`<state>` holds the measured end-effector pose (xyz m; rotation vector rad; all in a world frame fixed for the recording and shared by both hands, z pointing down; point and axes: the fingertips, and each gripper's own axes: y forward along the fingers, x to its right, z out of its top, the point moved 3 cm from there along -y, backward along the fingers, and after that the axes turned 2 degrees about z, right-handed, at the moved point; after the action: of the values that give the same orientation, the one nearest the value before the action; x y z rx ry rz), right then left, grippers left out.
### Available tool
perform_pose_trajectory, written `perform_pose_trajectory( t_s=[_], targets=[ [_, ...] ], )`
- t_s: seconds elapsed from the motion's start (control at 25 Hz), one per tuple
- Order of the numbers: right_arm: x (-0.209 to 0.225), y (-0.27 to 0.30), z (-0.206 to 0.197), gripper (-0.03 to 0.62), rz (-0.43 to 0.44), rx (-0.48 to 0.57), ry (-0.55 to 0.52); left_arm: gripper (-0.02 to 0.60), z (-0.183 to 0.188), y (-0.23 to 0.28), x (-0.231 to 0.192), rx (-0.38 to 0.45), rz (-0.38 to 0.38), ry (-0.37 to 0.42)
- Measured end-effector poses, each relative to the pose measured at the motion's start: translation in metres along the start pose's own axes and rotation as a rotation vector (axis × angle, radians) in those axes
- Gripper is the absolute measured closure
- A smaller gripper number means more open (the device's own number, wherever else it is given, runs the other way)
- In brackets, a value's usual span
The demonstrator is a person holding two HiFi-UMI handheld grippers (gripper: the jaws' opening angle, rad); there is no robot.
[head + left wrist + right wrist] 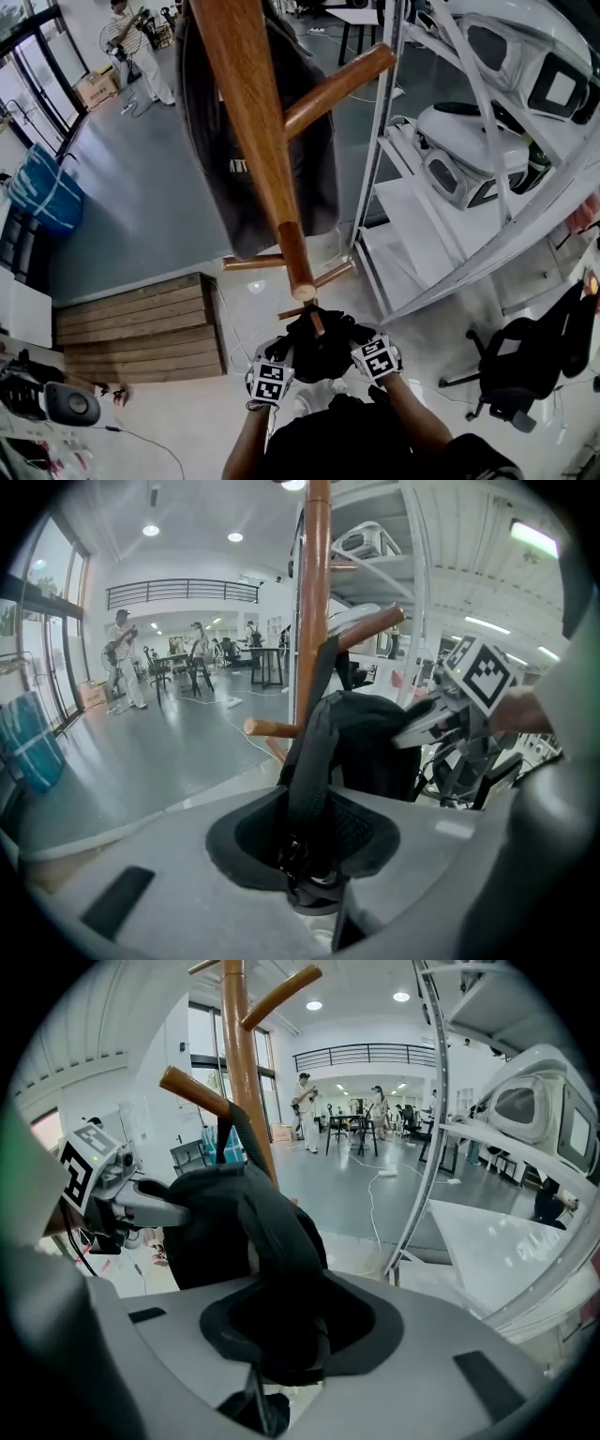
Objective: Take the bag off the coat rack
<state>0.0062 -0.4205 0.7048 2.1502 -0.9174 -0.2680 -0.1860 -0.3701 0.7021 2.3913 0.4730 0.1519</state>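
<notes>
Left gripper (314, 860) clamped on a strap (311, 752) of the black bag (319, 354); right gripper (281, 1340) likewise. Bag hangs from low peg (375, 627) on coat rack (253, 141), near side.

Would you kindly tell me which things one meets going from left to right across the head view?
blue sack → wooden platform → black bag → black office chair. The coat rack and the white shelving overlap these, so they are left out.
</notes>
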Motion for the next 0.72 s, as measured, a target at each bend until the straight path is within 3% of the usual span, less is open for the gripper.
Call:
perform_pose_trajectory(
  t_s=[0.72],
  targets=[
    [-0.010,-0.020,-0.002,0.500,-0.009,0.015,-0.003,0.500,0.005,-0.015,0.013,0.029,-0.020,-0.010]
  ],
)
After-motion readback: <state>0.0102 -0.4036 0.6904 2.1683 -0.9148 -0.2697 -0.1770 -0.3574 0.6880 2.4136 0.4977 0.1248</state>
